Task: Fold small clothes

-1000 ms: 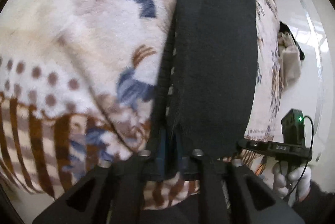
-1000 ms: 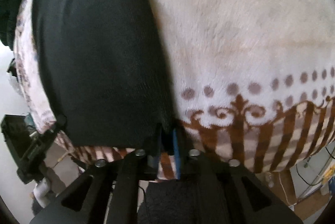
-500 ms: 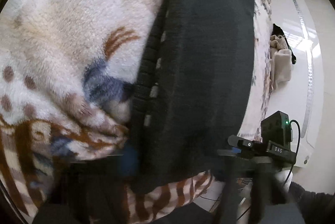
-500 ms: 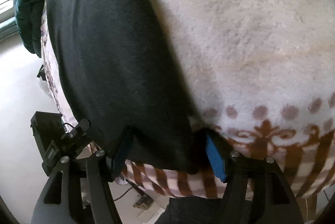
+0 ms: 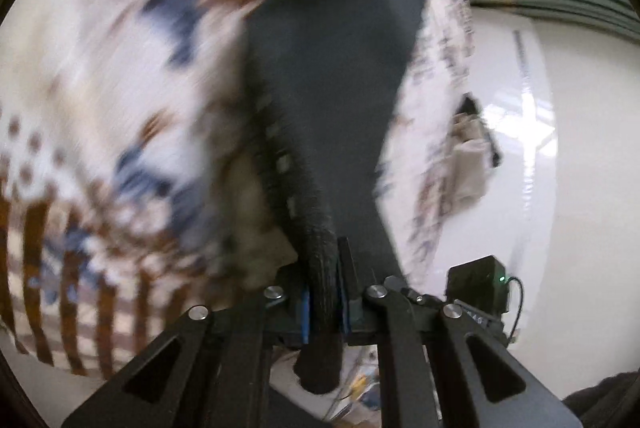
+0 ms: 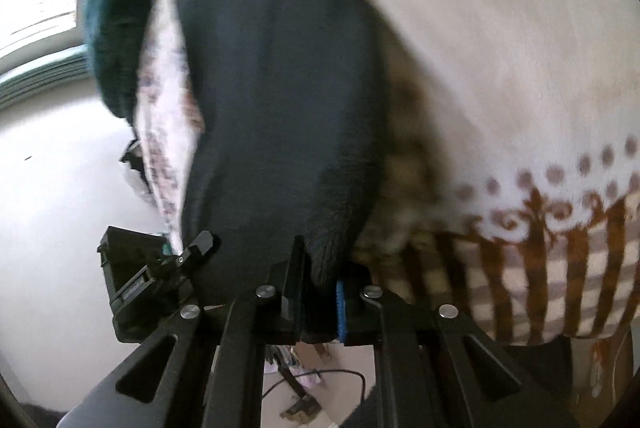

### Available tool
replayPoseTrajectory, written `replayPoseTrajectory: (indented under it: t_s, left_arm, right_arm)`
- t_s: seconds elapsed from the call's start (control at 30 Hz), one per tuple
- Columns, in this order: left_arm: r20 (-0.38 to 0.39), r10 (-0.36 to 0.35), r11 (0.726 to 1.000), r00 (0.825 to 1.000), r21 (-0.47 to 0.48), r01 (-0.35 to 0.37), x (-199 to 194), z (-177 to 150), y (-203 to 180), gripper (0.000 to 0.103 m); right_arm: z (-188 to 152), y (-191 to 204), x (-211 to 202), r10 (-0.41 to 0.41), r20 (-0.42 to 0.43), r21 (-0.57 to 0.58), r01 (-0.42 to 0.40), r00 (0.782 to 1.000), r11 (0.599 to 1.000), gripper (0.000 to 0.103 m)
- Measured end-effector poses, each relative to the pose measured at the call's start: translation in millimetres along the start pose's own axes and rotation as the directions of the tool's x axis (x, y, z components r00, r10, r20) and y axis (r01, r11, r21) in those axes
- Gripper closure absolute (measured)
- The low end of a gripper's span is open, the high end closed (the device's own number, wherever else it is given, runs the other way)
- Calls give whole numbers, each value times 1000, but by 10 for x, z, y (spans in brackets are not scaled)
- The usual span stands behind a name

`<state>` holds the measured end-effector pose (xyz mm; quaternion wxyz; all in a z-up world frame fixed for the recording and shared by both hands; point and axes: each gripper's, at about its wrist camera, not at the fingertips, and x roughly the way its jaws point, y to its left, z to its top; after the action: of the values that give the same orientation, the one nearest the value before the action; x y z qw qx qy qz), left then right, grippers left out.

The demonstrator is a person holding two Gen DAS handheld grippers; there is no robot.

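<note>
While both tools (image 5: pixel 325 302) (image 6: pixel 318 302) pinch the garment's (image 5: pixel 332 76) near edge, blanket (image 6: pixel 520 68) spreads beyond.

Dark charcoal garment (image 5: pixel 332 76), plain on the body; one ribbed edge carries a row of small pale grey rectangles. Blanket (image 5: pixel 104 76): cream plush ground, blurred navy and brown motifs, a band of brown dots, then brown scrollwork and vertical brown stripes over taupe bands along the hem. Left gripper (image 5: pixel 325 302) and right gripper (image 6: pixel 318 304): black, blue pads. Deep teal cloth (image 6: pixel 116 24) at the blanket's far edge. Floor (image 5: pixel 592 164): glossy white.
</note>
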<state>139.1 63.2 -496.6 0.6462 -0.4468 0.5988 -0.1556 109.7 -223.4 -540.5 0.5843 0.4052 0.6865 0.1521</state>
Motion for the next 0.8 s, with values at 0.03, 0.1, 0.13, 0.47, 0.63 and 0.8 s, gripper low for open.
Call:
replayPoseTrajectory:
  t_s: [0.03,0.1,0.13,0.47,0.63,0.8]
  left_arm:
    - [20,-15,1000,1000,25,14,-38,91,-146,95]
    - [50,-51,997,997,57,48,-107,283,-331,95]
    - [68,-64,996,996,73,59,-117,396,-454,95]
    - [180,-86,983,980,178,53,225,2144,-1186,95]
    - [187,-59,985,981,171,27,567,3032,-1327,95]
    - [156,-29,992,987,124,9,930,3812,-1296,95]
  right_arm:
    - [15,91,-98,15,16,-17,-14,1000,1000,91]
    - [171,365,-260,43,54,-55,-40,998,998,91]
    - [271,501,-355,51,76,-77,-46,996,996,91]
    - [1927,1563,-864,63,329,-271,30,942,962,91]
    - [2959,1935,-758,-1,395,-279,121,919,953,92]
    - [3909,2179,-512,-95,399,-247,206,912,947,92]
